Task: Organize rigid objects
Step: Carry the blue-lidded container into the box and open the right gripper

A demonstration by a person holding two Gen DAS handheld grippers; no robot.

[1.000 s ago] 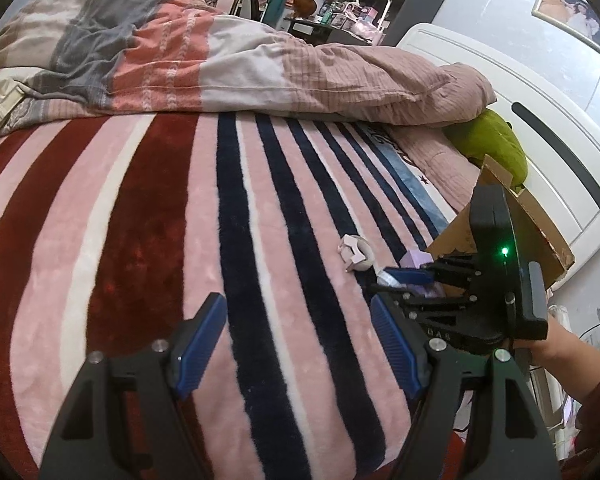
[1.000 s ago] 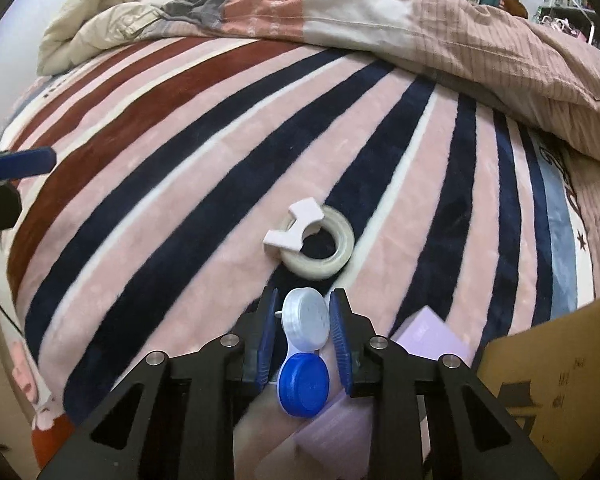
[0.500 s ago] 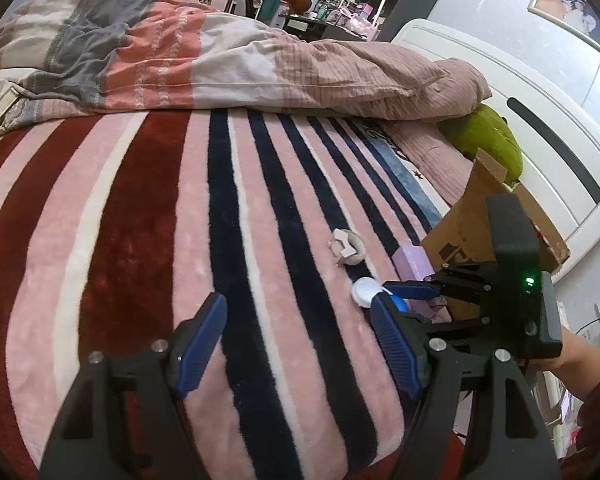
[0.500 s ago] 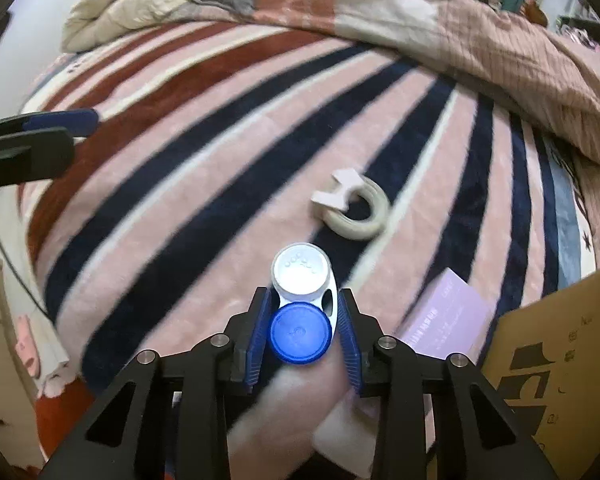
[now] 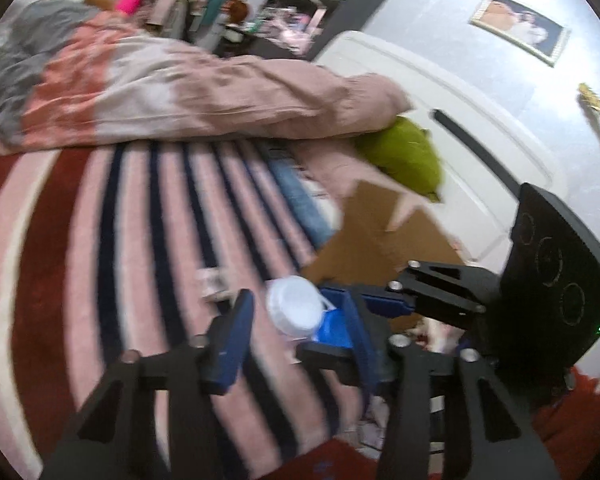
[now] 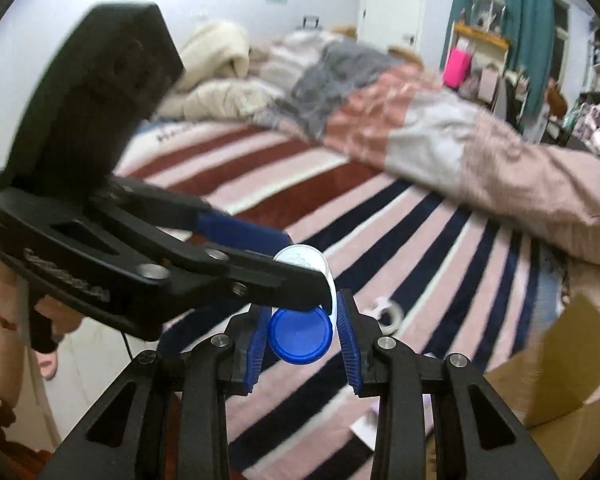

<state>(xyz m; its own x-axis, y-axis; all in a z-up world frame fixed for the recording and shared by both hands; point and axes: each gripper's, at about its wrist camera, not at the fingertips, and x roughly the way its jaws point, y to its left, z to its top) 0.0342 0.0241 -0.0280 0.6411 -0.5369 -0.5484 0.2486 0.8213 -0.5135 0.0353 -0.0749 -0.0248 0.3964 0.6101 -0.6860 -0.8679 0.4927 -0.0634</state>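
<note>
Contact-lens case (image 6: pixel 302 330) pinched in right gripper (image 6: pixel 303 342) fingers, left gripper (image 5: pixel 296 334) fingers wide around it.

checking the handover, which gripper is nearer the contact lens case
Right. The right gripper is shut on the contact lens case, clamping its blue cap. The left gripper is open, its fingers either side of the white cap, not clearly touching.

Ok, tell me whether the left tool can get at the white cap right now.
Probably yes. The left tool is open with the white cap between its fingers. The right tool grips the case at its blue cap, leaving the white end free.
</note>
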